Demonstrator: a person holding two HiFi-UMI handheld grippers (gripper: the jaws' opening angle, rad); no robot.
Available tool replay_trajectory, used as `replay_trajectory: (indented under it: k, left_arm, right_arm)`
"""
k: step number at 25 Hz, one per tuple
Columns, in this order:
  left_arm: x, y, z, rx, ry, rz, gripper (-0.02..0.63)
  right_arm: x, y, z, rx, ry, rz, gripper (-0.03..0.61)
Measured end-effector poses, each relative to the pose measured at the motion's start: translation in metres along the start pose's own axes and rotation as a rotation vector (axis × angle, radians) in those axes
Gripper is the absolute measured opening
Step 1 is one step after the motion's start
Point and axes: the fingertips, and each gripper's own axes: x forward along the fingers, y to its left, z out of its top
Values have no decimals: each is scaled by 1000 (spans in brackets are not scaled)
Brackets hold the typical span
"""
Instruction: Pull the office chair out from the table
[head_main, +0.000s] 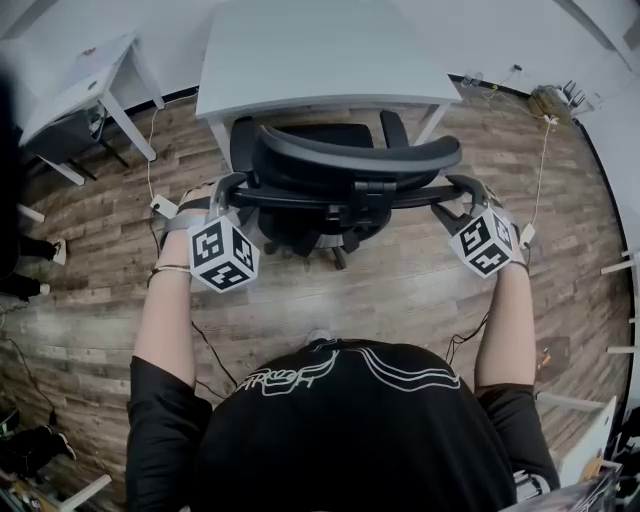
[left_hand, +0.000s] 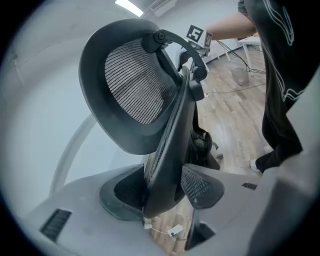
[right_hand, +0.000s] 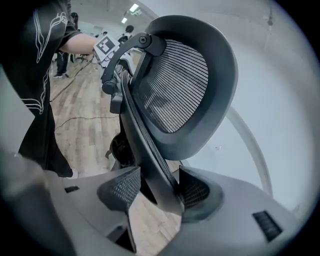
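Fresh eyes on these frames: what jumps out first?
A black chair sits in the middle of the head view, close against the white table ahead. The left gripper and right gripper each clamp one side edge of its mesh backrest, above a wood floor.

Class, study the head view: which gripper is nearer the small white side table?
Left. The left gripper clamps the office chair at the back edge nearest the side table; the right gripper clamps the opposite edge, farther away.
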Motion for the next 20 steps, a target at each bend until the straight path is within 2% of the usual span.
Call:
replay_trajectory:
  k: [4,10,20]
  left_arm:
    - [-15,-4,1,-20,0,15,213]
    - [-43,-53,-2,-37,36,23,213]
    - [-88,-98,-1,-53,54,23,213]
  right_arm:
    - [-13,5,3,-9,-7,0,247]
    - [-38,49,-11,-13,-25,-17,249]
    - [-82,93,-16,-28,-67,-22,250]
